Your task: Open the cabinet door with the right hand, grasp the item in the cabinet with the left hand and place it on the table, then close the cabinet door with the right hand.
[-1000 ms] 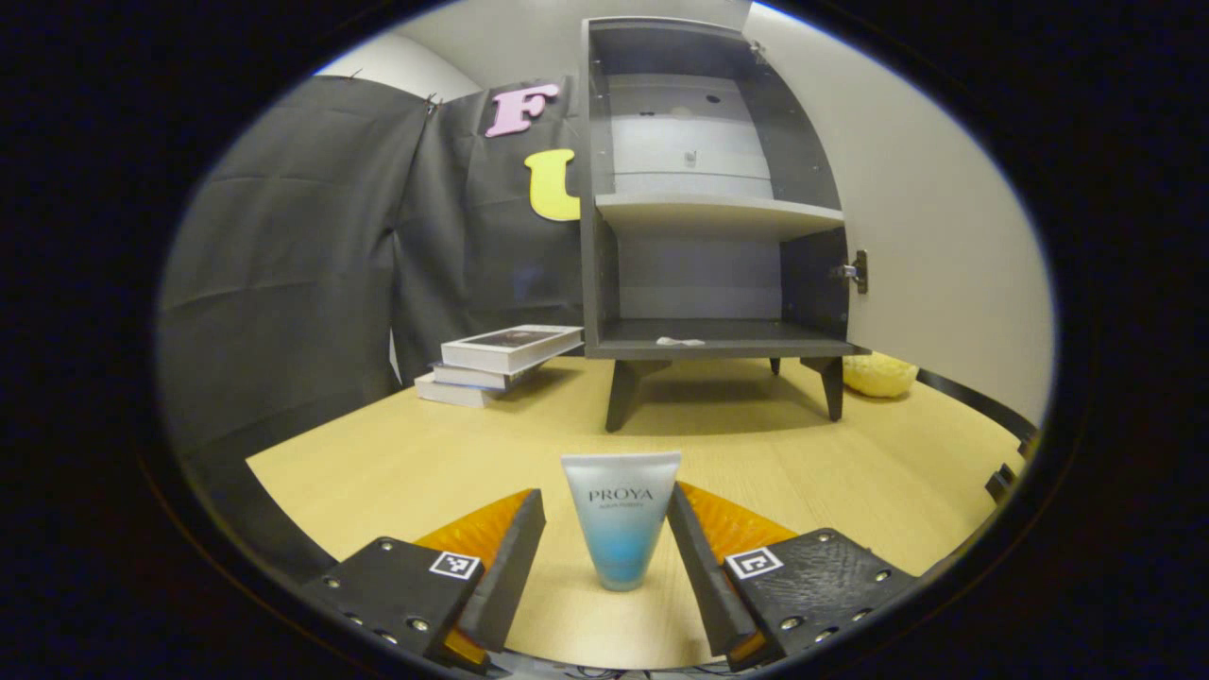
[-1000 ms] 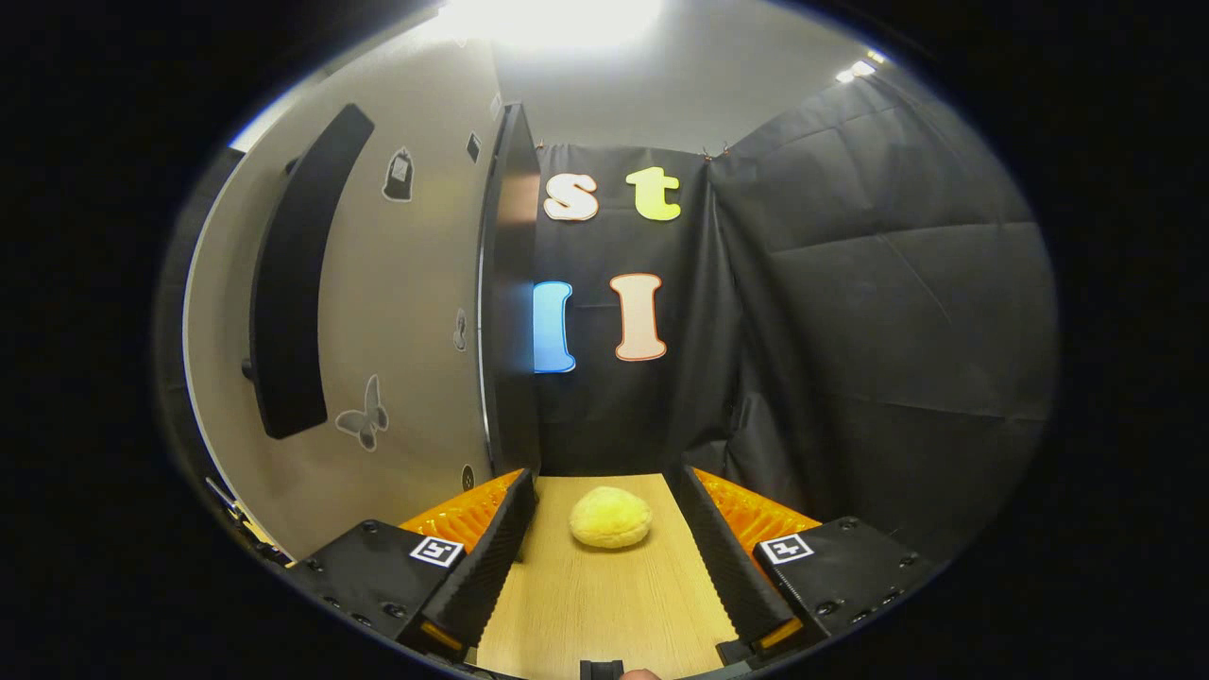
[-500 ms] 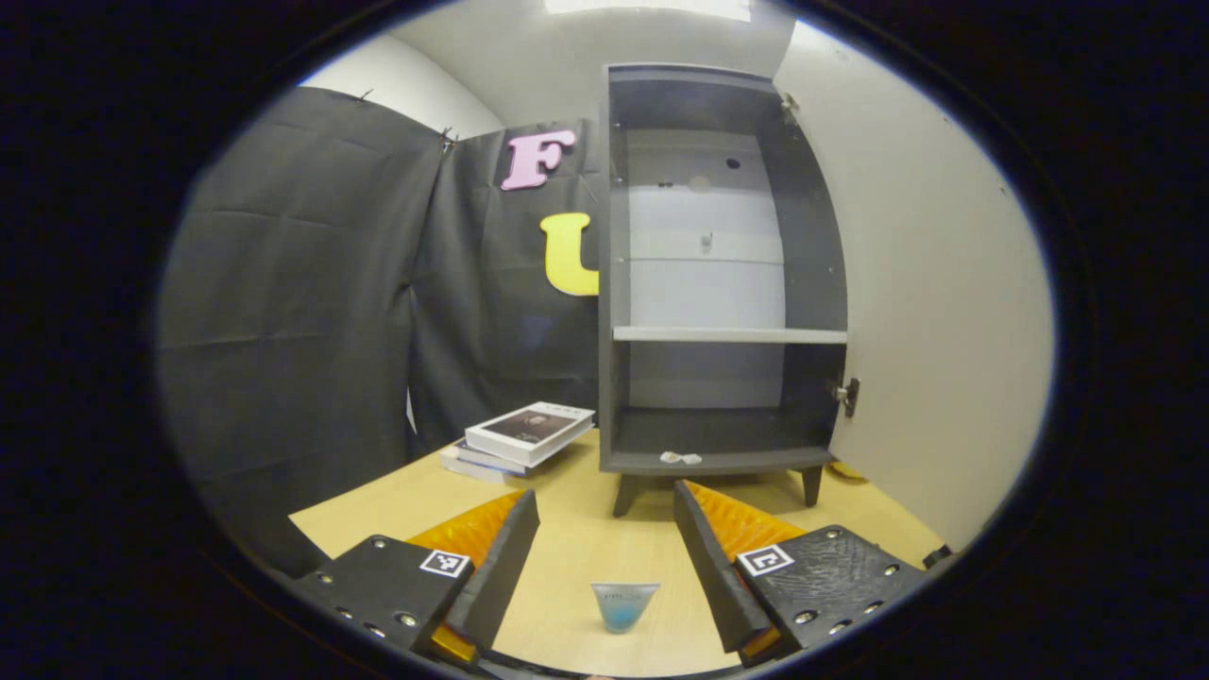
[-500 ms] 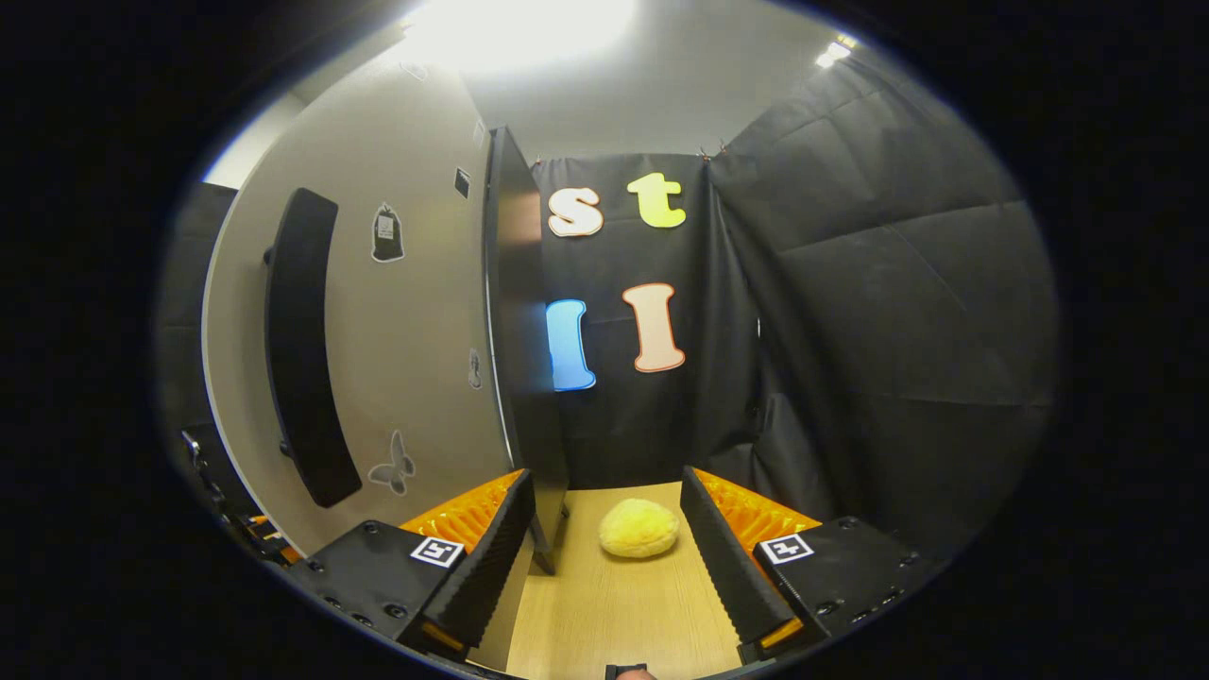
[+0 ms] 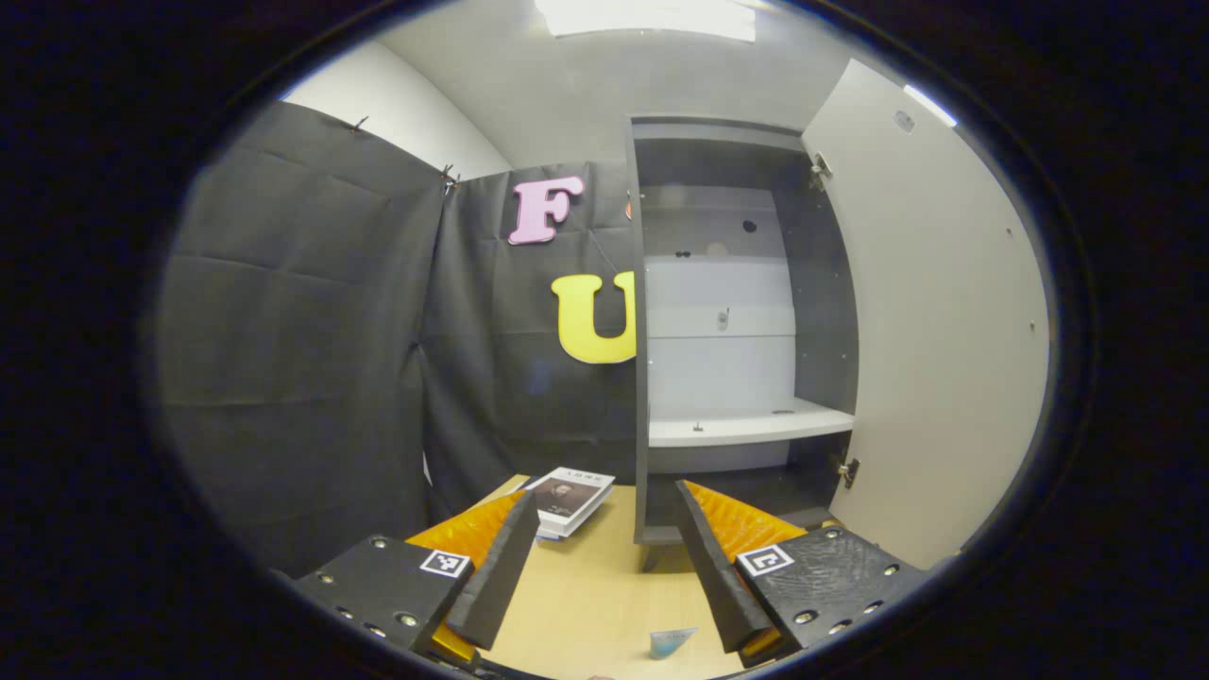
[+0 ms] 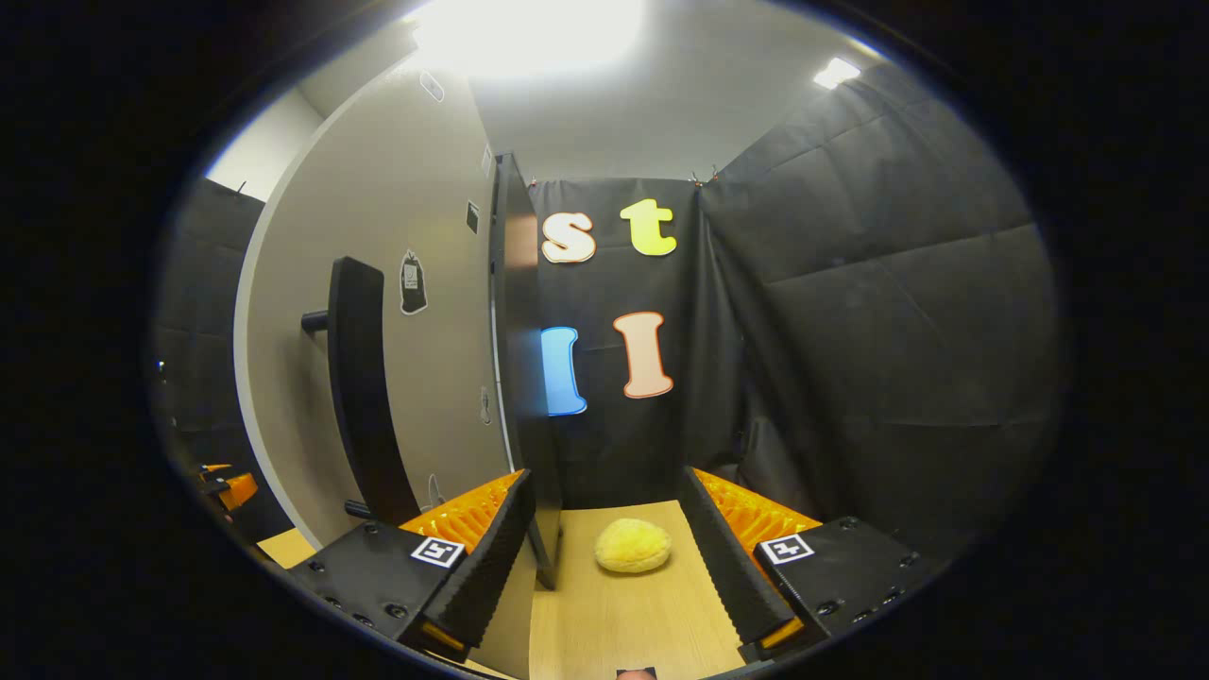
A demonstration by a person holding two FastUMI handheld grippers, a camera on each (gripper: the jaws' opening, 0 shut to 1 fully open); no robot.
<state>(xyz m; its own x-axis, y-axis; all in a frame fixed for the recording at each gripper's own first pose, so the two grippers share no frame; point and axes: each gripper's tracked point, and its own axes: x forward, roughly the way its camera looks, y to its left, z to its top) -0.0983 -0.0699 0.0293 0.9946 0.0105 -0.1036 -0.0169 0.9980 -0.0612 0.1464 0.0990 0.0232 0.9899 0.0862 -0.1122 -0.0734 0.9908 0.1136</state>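
In the left gripper view we're looking from above the table [image 5: 586,595], facing straight into the open cabinet [image 5: 732,321] from near its front, with the door [image 5: 935,321] swung out on the right side. In the right gripper view we're sitting low over the table [image 6: 633,614], right beside the door [image 6: 378,312], looking along its outer face toward the back corner of the booth. Both views are sharing the door and the tabletop.
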